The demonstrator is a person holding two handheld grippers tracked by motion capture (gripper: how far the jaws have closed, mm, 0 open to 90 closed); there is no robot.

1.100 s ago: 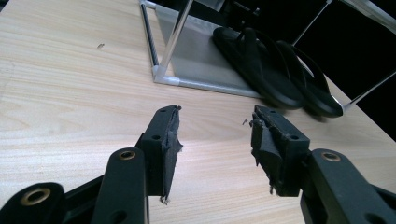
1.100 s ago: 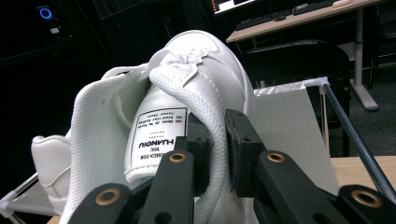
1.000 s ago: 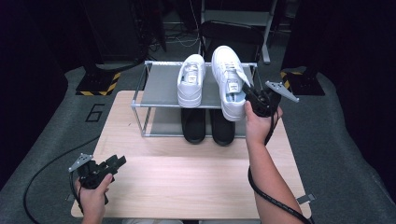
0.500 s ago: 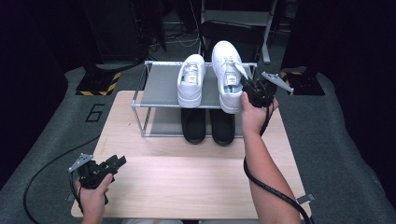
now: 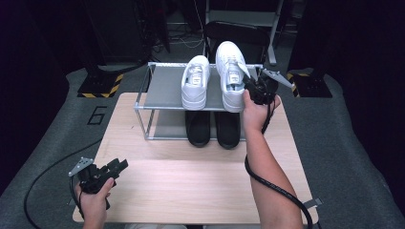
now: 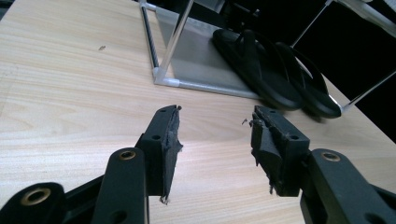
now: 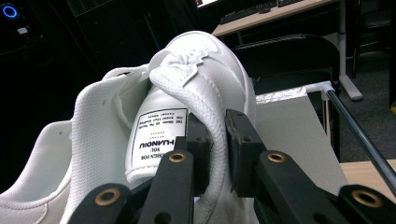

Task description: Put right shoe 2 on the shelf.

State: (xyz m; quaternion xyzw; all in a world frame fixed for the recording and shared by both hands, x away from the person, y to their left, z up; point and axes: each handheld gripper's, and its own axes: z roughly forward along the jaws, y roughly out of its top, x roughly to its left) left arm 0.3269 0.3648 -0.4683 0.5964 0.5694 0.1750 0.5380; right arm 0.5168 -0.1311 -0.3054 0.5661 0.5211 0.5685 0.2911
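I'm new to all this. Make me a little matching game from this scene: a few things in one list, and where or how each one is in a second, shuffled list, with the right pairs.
Things:
1. right-hand white leather sneaker
2. pair of black flip-flop sandals
3. left gripper
4. left-hand white leather sneaker

States:
A. on the lower shelf of the metal rack
B. open, holding nothing, low over the wooden table
C. standing free on the top shelf
D. pinched at its side wall by the right gripper

Pairs: 1-D, 2-A, 3-B, 4-C
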